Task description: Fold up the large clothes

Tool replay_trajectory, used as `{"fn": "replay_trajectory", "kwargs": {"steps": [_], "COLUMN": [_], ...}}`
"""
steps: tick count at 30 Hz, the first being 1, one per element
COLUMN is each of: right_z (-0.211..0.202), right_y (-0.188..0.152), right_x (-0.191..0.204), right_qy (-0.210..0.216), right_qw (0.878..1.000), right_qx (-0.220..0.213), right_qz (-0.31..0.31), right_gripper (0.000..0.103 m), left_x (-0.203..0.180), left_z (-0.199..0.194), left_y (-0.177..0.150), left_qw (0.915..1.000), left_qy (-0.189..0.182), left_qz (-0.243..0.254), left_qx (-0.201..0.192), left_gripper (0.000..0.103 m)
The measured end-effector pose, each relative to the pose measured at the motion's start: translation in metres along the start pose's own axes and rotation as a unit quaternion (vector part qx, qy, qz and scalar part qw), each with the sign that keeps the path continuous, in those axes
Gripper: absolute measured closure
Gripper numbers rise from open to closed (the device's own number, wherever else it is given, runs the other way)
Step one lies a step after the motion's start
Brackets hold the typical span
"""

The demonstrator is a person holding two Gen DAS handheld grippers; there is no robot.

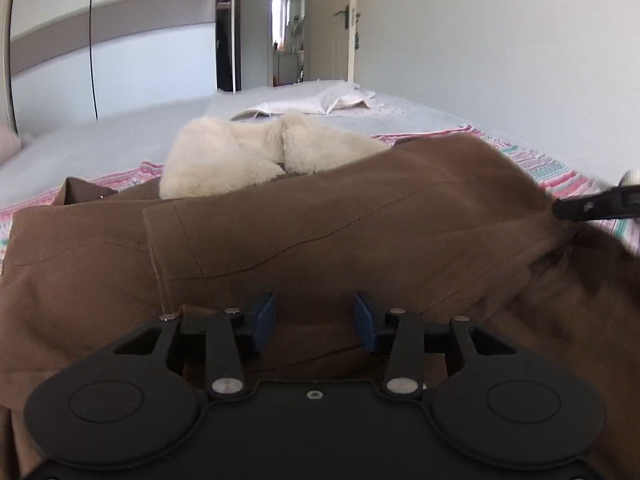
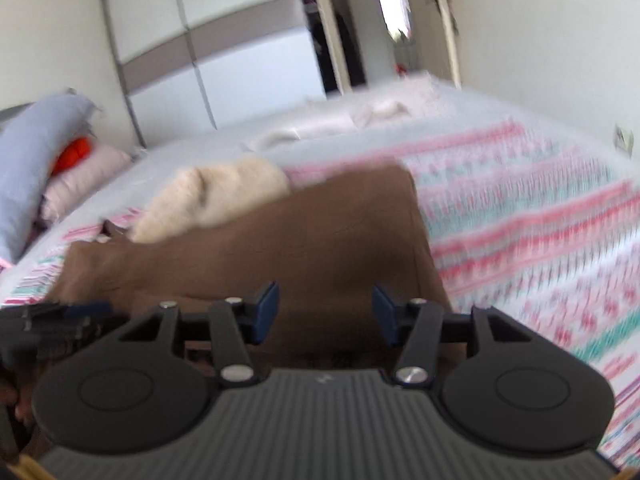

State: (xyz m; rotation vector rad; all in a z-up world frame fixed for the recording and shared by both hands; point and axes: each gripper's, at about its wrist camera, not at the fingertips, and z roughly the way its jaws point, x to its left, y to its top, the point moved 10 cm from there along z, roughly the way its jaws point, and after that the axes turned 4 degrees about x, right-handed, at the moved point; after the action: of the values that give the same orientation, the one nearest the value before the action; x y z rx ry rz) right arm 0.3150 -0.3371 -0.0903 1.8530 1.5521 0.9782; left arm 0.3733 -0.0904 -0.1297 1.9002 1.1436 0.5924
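From the left wrist camera I see the brown coat point(image 1: 320, 216) lying across the striped blanket point(image 1: 536, 160) on the bed, its cream fleece collar point(image 1: 248, 160) at the far end. One sleeve or side panel is already laid over the body, so I judge the sides are partly folded in and the lengthwise fold is yet to do. My left gripper point(image 1: 315, 318) hovers low over the near hem with its jaws apart and nothing between the blue pads. At the right edge the right gripper point(image 1: 576, 208) appears to pinch a gathered bit of cloth, though its tips are hard to read here.

From the right wrist camera, which is blurred, the coat point(image 2: 280, 248) runs away from me towards the collar point(image 2: 216, 200), with the blanket point(image 2: 520, 220) bare beside it. The right gripper point(image 2: 325, 312) shows its jaws apart with brown cloth lying between and under the pads; whether they actually bite it I cannot tell. The fabric looks thick and heavy, and it sits in soft ridges, not flat.
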Motion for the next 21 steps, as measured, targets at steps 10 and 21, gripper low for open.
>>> {"fn": "replay_trajectory", "kwargs": {"steps": [10, 21], "right_z": [0.010, -0.118], "right_y": [-0.023, 0.002], "right_x": [0.006, 0.012], "right_qy": [-0.072, 0.007], "right_qw": [0.992, 1.000], "right_qx": [0.070, 0.011], "right_qz": [-0.071, 0.000], "right_gripper": [0.059, 0.011], "left_x": [0.002, 0.029], "left_z": [-0.019, -0.158], "left_y": [0.000, -0.021], "left_qw": [0.9995, 0.9934], "left_qy": [-0.008, -0.018], "left_qz": [-0.028, -0.106], "left_qx": [0.009, 0.040], "left_gripper": [0.059, 0.009]}}
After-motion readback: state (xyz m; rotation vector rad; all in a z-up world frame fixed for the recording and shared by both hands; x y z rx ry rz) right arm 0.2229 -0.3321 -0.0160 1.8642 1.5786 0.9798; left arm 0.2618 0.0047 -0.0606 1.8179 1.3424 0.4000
